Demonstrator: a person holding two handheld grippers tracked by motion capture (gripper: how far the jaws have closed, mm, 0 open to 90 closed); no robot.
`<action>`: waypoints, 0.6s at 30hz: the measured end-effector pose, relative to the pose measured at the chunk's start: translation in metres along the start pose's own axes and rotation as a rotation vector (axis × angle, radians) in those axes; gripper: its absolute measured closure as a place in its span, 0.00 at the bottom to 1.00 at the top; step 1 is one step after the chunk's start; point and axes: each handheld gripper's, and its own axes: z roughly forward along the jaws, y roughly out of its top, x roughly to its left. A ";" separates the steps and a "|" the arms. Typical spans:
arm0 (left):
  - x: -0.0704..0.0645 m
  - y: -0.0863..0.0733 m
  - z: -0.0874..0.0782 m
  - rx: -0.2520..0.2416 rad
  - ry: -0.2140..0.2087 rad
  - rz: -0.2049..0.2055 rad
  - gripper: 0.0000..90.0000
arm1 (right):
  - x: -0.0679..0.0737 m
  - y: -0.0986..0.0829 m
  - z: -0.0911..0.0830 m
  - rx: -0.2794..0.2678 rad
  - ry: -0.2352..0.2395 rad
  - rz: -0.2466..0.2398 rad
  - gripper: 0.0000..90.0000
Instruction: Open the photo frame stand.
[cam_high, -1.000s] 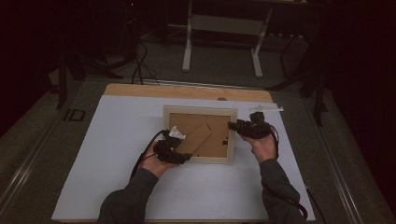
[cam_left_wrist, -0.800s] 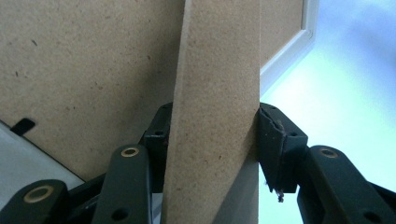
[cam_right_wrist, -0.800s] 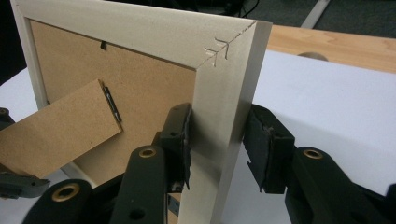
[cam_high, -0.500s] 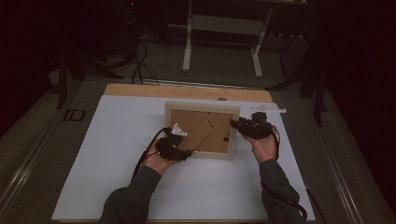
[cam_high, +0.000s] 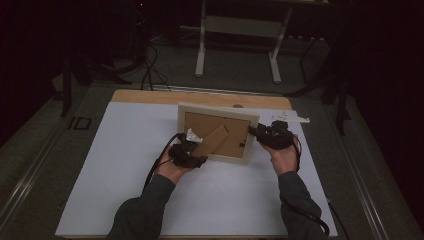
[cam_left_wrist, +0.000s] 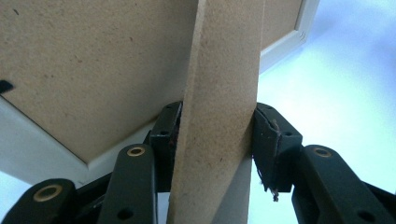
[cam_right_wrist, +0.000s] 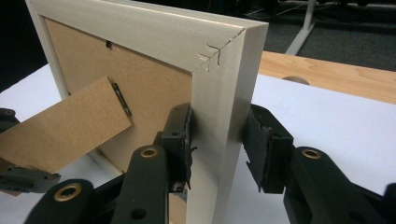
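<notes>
Left gripper (cam_left_wrist: 217, 140) of mine is clamped on the fibreboard easel leg (cam_left_wrist: 219, 107) of the picture frame (cam_high: 218, 132), one jaw pressed to each side of the leg. My right gripper (cam_right_wrist: 218, 149) has its jaws on either side of the frame's pale wooden side rail (cam_right_wrist: 224, 121), close against it. I hold the frame tilted up off the white table cover (cam_high: 120, 150), its brown backing board (cam_right_wrist: 140, 88) facing me, the leg swung out on its small metal hinge (cam_right_wrist: 120, 99).
</notes>
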 end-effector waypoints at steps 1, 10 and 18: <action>0.000 0.001 0.000 0.000 0.005 0.001 0.64 | 0.000 0.000 0.000 -0.006 -0.002 -0.001 0.69; 0.000 0.002 0.001 -0.009 0.025 0.011 0.64 | 0.003 0.000 -0.003 -0.011 -0.013 -0.014 0.69; -0.003 0.004 0.003 -0.007 0.052 0.020 0.67 | 0.013 0.000 -0.005 -0.019 -0.051 -0.067 0.69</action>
